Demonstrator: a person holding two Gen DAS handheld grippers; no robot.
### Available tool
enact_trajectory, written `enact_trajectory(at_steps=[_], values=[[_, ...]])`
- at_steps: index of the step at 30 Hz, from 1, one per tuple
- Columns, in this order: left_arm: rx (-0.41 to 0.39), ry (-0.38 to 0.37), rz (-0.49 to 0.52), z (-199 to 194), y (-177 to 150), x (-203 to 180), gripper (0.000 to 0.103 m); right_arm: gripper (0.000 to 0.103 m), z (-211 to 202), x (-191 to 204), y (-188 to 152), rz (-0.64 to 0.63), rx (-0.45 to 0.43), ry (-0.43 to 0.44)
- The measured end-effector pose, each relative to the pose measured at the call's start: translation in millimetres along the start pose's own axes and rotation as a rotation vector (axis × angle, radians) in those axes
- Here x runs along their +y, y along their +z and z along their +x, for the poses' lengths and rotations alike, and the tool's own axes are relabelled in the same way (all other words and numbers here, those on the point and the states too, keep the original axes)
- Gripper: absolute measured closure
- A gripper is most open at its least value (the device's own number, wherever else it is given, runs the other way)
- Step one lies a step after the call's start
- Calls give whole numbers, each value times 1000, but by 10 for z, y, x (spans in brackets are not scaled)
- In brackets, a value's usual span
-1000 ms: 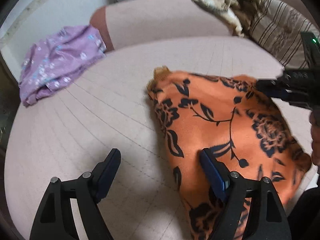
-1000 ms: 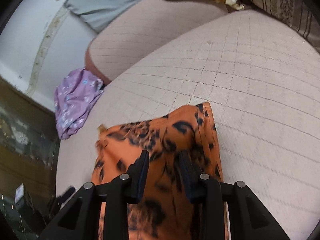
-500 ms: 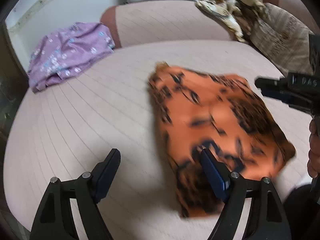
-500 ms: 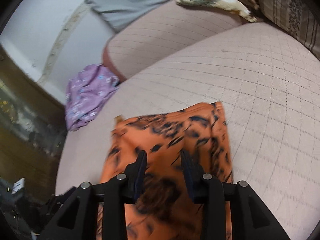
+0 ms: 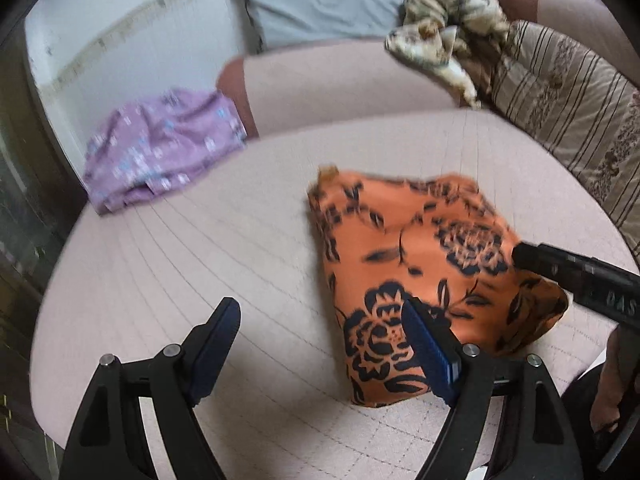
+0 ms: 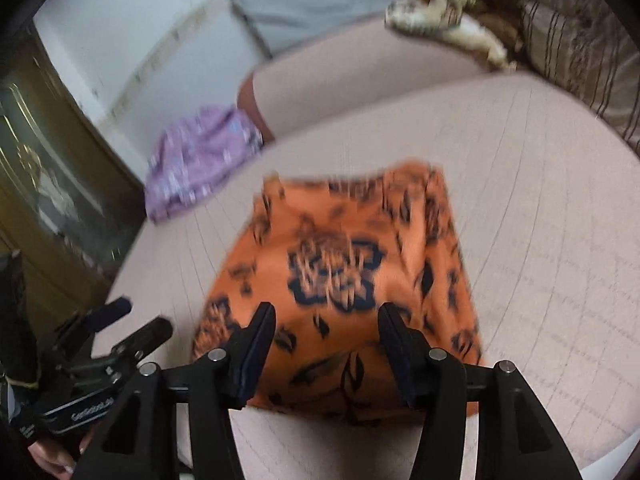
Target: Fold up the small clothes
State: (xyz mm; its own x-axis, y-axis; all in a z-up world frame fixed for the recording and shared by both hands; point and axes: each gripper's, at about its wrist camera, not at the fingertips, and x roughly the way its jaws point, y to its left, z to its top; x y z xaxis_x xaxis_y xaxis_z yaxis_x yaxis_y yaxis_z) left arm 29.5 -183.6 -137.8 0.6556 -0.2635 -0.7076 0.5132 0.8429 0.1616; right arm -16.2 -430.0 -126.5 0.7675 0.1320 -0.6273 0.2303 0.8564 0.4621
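An orange garment with black flowers (image 5: 424, 264) lies folded on the pale pink quilted cushion (image 5: 200, 264); it also shows in the right wrist view (image 6: 352, 280). My left gripper (image 5: 320, 344) is open and empty, its right finger over the garment's near left corner. My right gripper (image 6: 326, 352) is open and empty, held over the garment's near edge. The right gripper (image 5: 576, 276) shows at the garment's right side in the left wrist view. The left gripper (image 6: 120, 328) shows at the lower left in the right wrist view.
A purple flowered garment (image 5: 160, 148) lies crumpled at the cushion's far left edge. A grey cloth (image 5: 328, 4) and a beige patterned heap (image 5: 448, 40) lie on the sofa back. A striped pillow (image 5: 572, 108) is at the right. A dark cabinet (image 6: 44, 168) stands left.
My right gripper has opened and let go of the orange garment, which now lies flat. Both grippers have pulled back toward the near edge.
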Motion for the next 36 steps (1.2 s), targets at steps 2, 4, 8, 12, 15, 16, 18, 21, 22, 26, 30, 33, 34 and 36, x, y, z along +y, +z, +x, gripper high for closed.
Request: enact_trajectory(at_steps=[2, 4, 8, 12, 15, 16, 18, 21, 22, 26, 30, 33, 34, 36], values=[[-43, 9, -1, -164, 49, 13, 20, 43, -93, -15, 34, 12, -64, 15], [-71, 14, -3, -279, 95, 23, 20, 42, -105, -19, 77, 26, -80, 25], [-128, 31, 2, -473, 152, 34, 20, 42, -77, 24, 124, 12, -89, 12], [-151, 24, -11, -591, 198, 35, 20, 42, -167, 63, 100, -12, -128, 21], [-163, 27, -7, -642, 210, 10, 20, 42, -171, 34, 111, 1, -144, 28], [-164, 30, -4, -650, 214, 0, 20, 42, -182, 22, 116, 9, -148, 31], [-161, 29, -4, -653, 214, -7, 20, 42, -195, -8, 126, 26, -151, 38], [-143, 32, -7, -607, 212, -13, 20, 42, -217, -46, 132, 46, -153, 50], [-137, 32, -8, -588, 207, -15, 20, 42, -232, -52, 131, 50, -158, 50], [-112, 38, -10, -500, 185, -19, 20, 42, -277, -92, 135, 70, -173, 62], [-92, 45, -16, -420, 163, 11, 20, 42, -252, -127, 138, 90, -163, 63], [-79, 47, -21, -355, 148, 44, 20, 42, -249, -124, 137, 91, -165, 63], [-76, 48, -21, -339, 143, 48, 20, 42, -247, -124, 137, 87, -158, 64], [-69, 49, -23, -300, 134, 59, 20, 42, -239, -122, 139, 87, -154, 60]])
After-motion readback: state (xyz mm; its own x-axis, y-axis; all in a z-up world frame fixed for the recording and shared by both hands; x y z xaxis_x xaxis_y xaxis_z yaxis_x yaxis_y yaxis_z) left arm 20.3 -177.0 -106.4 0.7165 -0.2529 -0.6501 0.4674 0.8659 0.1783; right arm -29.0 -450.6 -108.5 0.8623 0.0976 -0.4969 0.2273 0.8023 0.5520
